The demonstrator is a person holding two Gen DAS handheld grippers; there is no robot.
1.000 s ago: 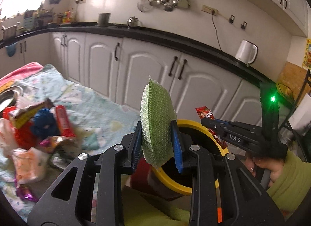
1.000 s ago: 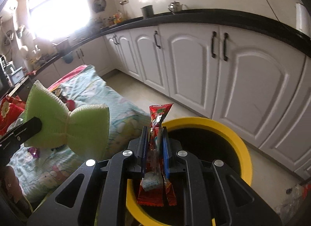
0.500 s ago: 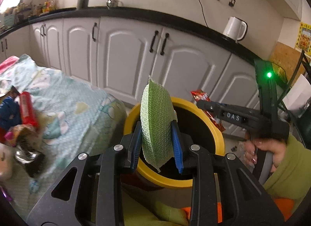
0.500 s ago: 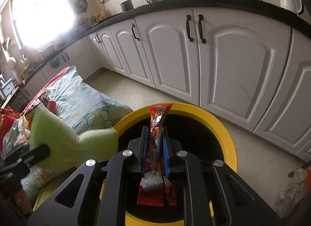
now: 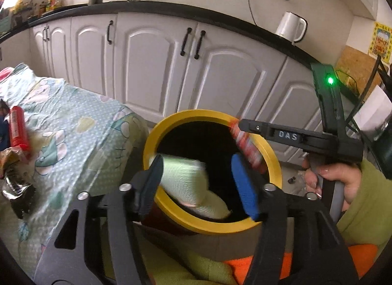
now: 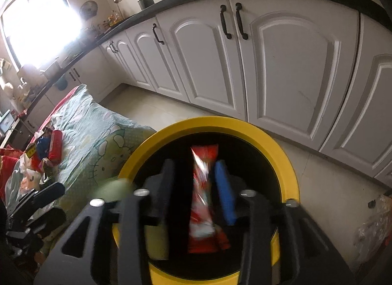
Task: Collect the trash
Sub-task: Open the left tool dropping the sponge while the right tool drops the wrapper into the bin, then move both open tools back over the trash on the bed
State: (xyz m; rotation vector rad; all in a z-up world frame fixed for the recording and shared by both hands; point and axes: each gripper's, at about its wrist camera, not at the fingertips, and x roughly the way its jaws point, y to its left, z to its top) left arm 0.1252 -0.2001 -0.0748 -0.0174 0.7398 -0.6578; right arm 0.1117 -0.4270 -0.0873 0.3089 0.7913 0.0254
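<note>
Over the round, yellow-rimmed plastic bin [image 5: 272,160], the left gripper [image 5: 196,182] has its jaws spread, a soft textured green sponge [image 5: 188,177] loose between them; the right gripper [image 6: 196,187], jaws likewise spread, frames a glossy red foil wrapper [image 6: 203,187] above the bin's dark mouth.

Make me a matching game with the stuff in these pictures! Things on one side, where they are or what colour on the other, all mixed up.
Things:
1. green sponge
2. red snack wrapper
3. white kettle
4. bin rim

Places or colours:
A. on the black counter
B. yellow
C. between the open jaws of the left gripper, over the bin
D. between the open jaws of the right gripper

Pairs: 1-C, 2-D, 3-A, 4-B
</note>
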